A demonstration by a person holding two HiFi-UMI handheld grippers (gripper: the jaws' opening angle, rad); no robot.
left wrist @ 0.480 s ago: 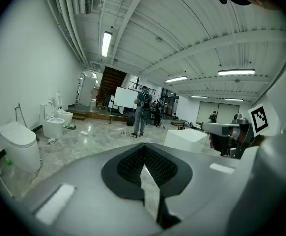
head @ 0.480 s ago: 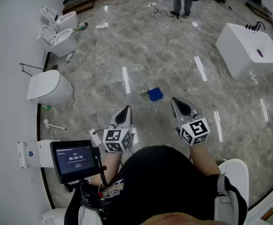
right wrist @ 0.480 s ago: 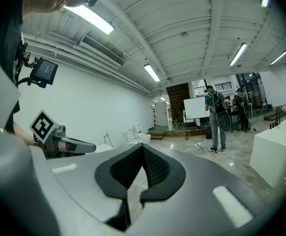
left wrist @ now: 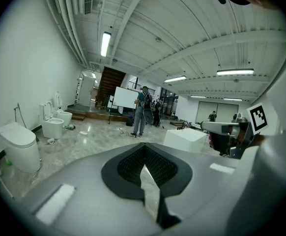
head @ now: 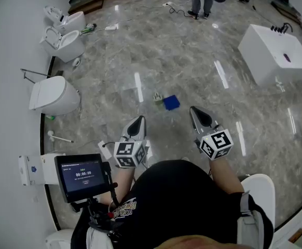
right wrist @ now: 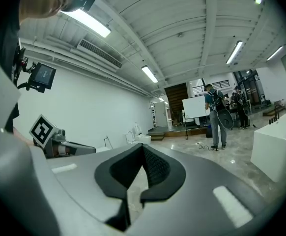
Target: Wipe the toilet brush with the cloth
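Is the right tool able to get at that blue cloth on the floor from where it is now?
Probably not yet. The blue cloth lies on open floor ahead with nothing blocking it, but the right tool is shut and held well back from it, so it would need lowering and opening.

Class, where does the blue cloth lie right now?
Head view: the blue cloth lies on the marble floor beside a small pale object, ahead of and between the left gripper and right gripper.

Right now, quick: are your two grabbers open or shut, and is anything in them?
Left gripper: shut, holding nothing.
Right gripper: shut, holding nothing.
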